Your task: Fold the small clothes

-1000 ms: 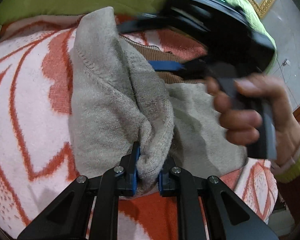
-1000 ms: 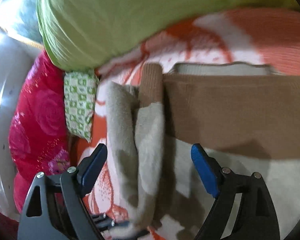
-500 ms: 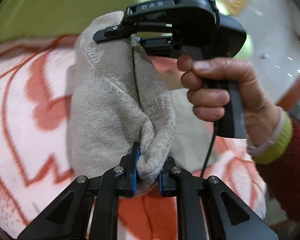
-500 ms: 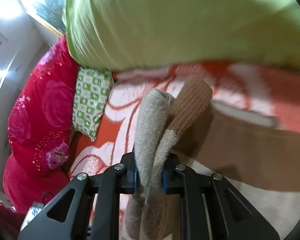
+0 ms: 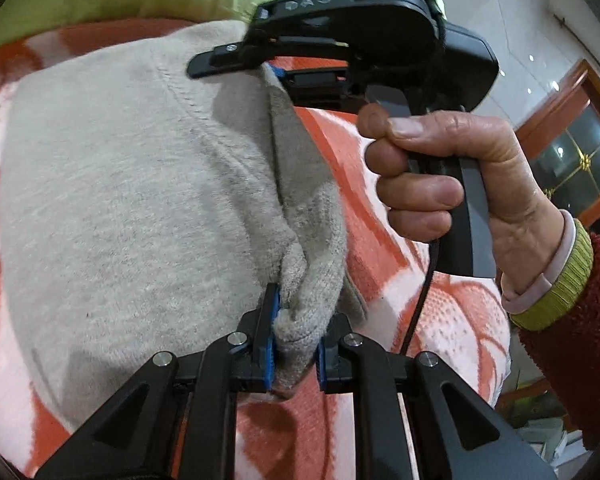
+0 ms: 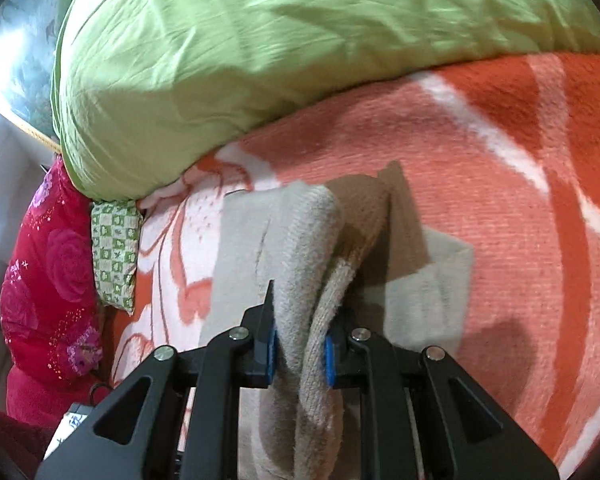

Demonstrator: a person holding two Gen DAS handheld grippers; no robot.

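Now both clamped: left tool (image 5: pixel 295 334) pinched on a bunched hem of the beige knit garment (image 5: pixel 132 216), blue pads pressed tight against the fold. Right tool (image 6: pixel 299 350) likewise closed on a thick doubled edge of the same garment (image 6: pixel 300 248), cloth rising between the fingers and draping down past them. Seen from the left wrist camera: right tool (image 5: pixel 269 70) gripping the far upper edge of the knit, handle wrapped by the right hand (image 5: pixel 452 176), red sleeve with yellow-green cuff (image 5: pixel 556 284) at the wrist. Garment lifted and stretched between the two tools, its lower part spread on the orange-and-white blanket (image 6: pixel 500 208) of the bed. Behind the blanket, a large green pillow (image 6: pixel 260 52); beside it a small green checked cushion (image 6: pixel 114 256) and a red floral quilt (image 6: pixel 48 288).
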